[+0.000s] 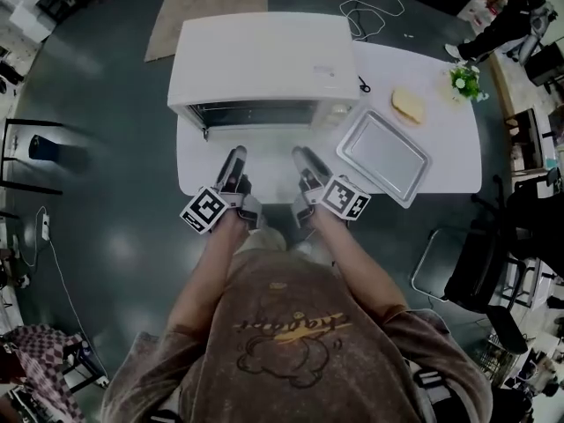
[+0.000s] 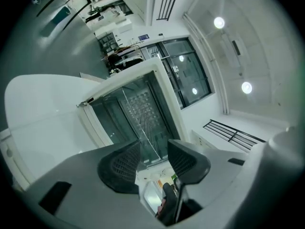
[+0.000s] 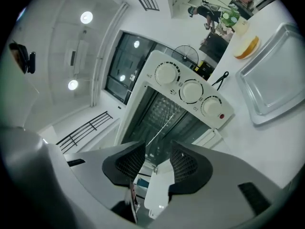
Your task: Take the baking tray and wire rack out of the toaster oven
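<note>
The white toaster oven (image 1: 264,60) stands at the back of the white table (image 1: 458,166), its front facing me. The wire rack (image 2: 140,111) lies inside the dark cavity and also shows in the right gripper view (image 3: 164,113). The metal baking tray (image 1: 383,155) rests empty on the table right of the oven, seen too at the right gripper view's edge (image 3: 274,85). My left gripper (image 1: 236,154) (image 2: 153,151) and right gripper (image 1: 304,155) (image 3: 157,154) hover side by side just before the oven mouth. Both are open with nothing between the pads.
A piece of bread (image 1: 407,106) lies behind the tray, a small potted plant (image 1: 463,79) at the far right corner, black scissors (image 1: 363,85) beside the oven. Three knobs (image 3: 190,90) line the oven's right side. A chair (image 1: 458,271) stands at the table's right.
</note>
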The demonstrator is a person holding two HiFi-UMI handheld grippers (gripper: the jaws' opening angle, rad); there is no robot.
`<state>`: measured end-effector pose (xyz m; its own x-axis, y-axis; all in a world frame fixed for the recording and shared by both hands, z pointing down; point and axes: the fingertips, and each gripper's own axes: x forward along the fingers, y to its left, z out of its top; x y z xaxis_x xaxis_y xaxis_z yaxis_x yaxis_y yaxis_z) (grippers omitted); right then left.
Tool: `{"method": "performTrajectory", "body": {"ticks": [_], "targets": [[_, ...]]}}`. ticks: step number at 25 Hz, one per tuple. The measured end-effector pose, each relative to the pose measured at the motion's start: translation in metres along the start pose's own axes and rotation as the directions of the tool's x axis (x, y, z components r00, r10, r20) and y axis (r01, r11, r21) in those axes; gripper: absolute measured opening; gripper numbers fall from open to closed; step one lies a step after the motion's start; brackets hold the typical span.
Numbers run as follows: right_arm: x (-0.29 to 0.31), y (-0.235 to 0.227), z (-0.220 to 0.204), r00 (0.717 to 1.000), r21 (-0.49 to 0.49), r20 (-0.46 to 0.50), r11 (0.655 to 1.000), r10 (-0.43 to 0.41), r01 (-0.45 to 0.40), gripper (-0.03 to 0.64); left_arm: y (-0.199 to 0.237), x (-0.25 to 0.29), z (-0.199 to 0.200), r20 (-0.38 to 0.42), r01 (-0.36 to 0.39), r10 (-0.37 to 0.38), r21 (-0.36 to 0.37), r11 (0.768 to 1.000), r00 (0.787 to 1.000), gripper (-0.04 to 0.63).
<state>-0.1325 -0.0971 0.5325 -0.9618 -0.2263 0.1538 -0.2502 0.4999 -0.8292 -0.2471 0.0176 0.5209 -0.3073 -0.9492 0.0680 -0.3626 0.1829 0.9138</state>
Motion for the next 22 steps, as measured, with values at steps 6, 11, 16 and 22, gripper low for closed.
{"method": "performTrajectory", "body": {"ticks": [6, 11, 16, 22], "targets": [[0.044, -0.009, 0.005, 0.998, 0.058, 0.038, 0.998, -0.04, 0.038, 0.133, 0.028, 0.028, 0.029, 0.012, -0.017, 0.017, -0.042, 0.999, 1.0, 0.163], [0.074, -0.022, 0.013, 0.991, 0.14, 0.107, 0.988, -0.078, 0.063, 0.137, 0.048, 0.057, 0.052, 0.0, -0.011, 0.011, -0.058, 0.998, 1.0, 0.167], [0.092, -0.03, 0.026, 0.982, 0.171, 0.161, 0.983, -0.1, 0.072, 0.147, 0.058, 0.083, 0.067, -0.014, -0.007, 0.006, -0.081, 0.997, 1.0, 0.172], [0.111, -0.032, 0.041, 0.972, 0.186, 0.211, 0.98, -0.108, 0.069, 0.149, 0.063, 0.103, 0.07, -0.043, 0.003, -0.007, -0.079, 0.997, 0.999, 0.172]]}}
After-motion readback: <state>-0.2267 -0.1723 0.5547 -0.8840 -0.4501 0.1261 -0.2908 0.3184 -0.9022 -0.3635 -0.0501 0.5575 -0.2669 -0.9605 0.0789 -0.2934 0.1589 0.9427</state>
